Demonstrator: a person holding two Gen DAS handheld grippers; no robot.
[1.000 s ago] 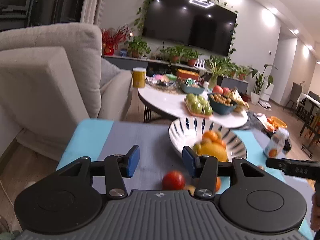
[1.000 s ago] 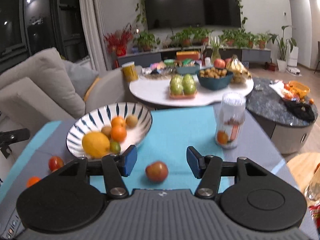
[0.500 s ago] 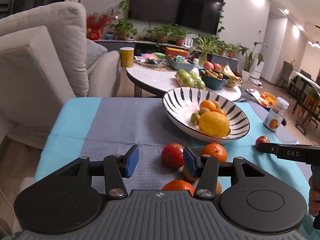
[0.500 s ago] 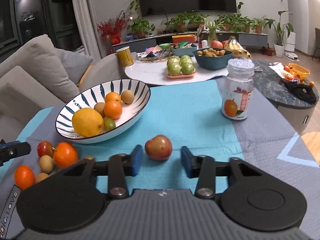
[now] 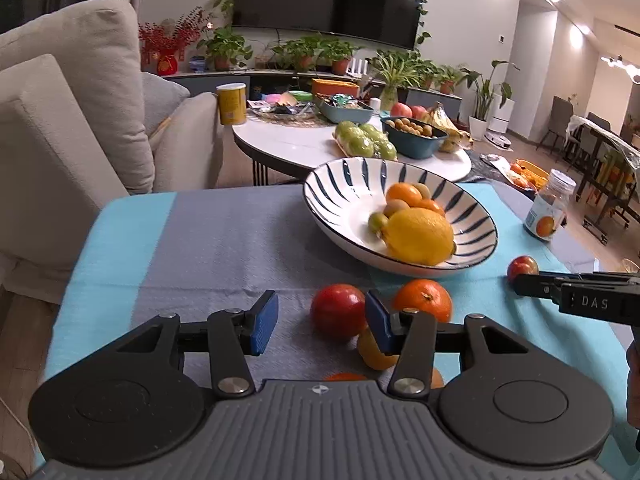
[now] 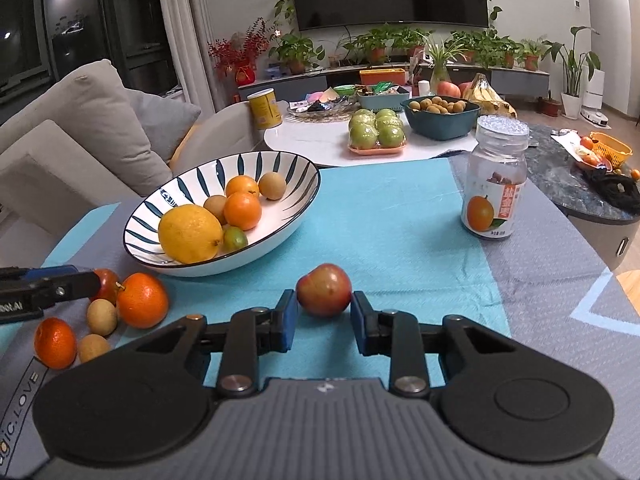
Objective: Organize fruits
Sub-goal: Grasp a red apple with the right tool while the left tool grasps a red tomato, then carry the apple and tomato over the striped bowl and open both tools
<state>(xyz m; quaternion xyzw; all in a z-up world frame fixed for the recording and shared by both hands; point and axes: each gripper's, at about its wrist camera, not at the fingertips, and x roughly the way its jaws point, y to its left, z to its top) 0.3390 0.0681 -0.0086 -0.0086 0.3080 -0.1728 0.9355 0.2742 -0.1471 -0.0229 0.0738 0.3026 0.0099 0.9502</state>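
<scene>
A striped bowl (image 5: 332,184) (image 6: 288,164) holds a lemon (image 6: 190,233), oranges and small fruits. My right gripper (image 6: 324,320) has its blue pads on both sides of a red-green apple (image 6: 324,289) on the blue cloth, close to it or just touching. My left gripper (image 5: 320,320) is open; a red fruit (image 5: 338,315) lies between and just beyond its pads. An orange (image 5: 422,300) (image 6: 142,300) and several small fruits (image 6: 102,316) lie beside it. The right gripper also shows in the left wrist view (image 5: 520,280), next to the apple (image 5: 522,266).
A plastic jar (image 6: 496,178) stands on the cloth at the right. A grey sofa (image 5: 68,120) is on the left. A white coffee table (image 6: 320,144) with fruit trays stands behind the bowl.
The right gripper has closed in around the apple. The left gripper has come lower and nearer to the red fruit and orange.
</scene>
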